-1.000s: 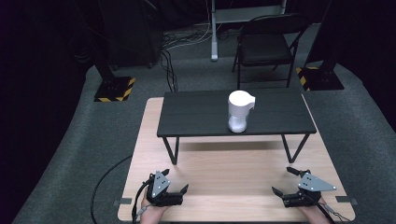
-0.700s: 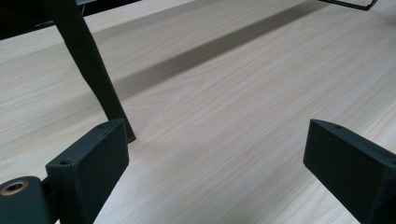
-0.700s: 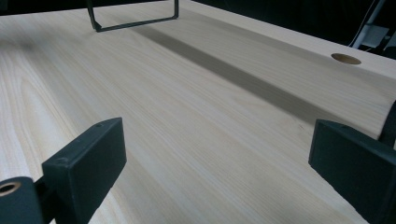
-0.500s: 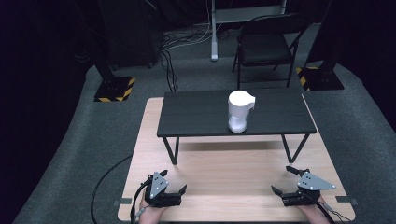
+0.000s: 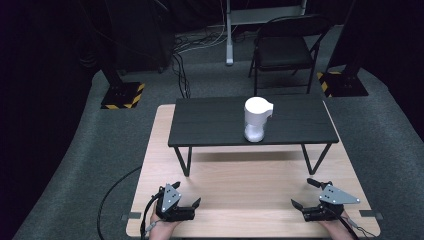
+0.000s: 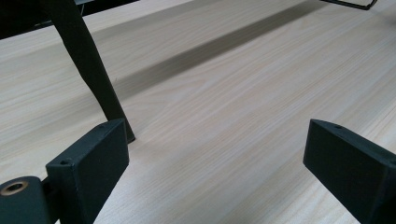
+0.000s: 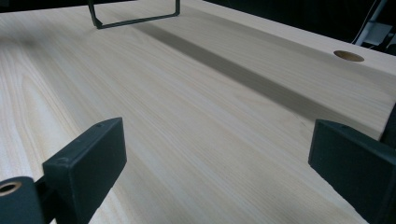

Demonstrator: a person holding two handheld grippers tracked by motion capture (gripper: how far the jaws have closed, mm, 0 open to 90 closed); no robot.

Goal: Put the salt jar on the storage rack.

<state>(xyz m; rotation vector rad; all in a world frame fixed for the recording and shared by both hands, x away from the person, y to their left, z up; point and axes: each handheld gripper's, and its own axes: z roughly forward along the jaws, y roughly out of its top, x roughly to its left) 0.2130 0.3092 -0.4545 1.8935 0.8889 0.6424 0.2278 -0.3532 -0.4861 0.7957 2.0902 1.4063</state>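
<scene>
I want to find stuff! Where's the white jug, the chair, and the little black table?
Jug (image 5: 256, 120), high view, on the middle of its white body.
Chair (image 5: 281, 50), high view, on its dark seat.
Black table (image 5: 210, 125), high view, on a bare part of its top, left of the jug.

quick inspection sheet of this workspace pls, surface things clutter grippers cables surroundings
surface: light wooden table, bare at the near side; a low black raised shelf on wire legs stands on its far half
job's things: white jug upright on the shelf, right of its middle
clutter: nothing seen
grippers: left gripper and right gripper low over the table's near edge, both with jaws wide apart and nothing between them
cables: a black cable loops over the floor from the left gripper; more cables lie on the floor behind
surroundings: grey carpet, folding chair behind the table, two stand bases with yellow-black stripes
</scene>
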